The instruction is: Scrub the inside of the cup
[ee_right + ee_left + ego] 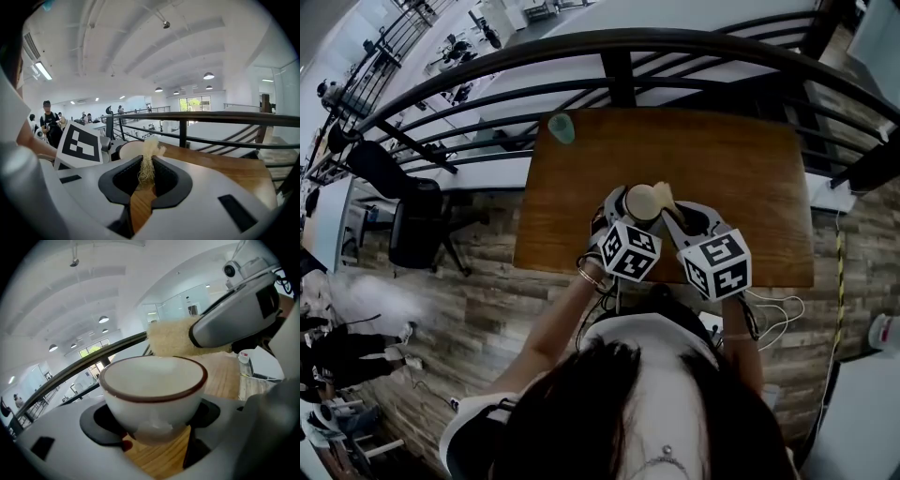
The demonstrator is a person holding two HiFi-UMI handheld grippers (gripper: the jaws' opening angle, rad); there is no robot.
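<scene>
A white cup with a dark brown rim sits upright between the jaws of my left gripper, which is shut on its lower body. In the head view the cup is held above the wooden table. My right gripper is shut on a pale fibrous loofah scrubber. The scrubber hangs just beyond the cup's far rim, outside the bowl. From above, the scrubber lies right beside the cup. The cup's inside looks plain white.
A teal cup stands near the table's far left corner. A dark metal railing runs past the table's far side. A black office chair stands left of the table. Cables lie on the plank floor at the right.
</scene>
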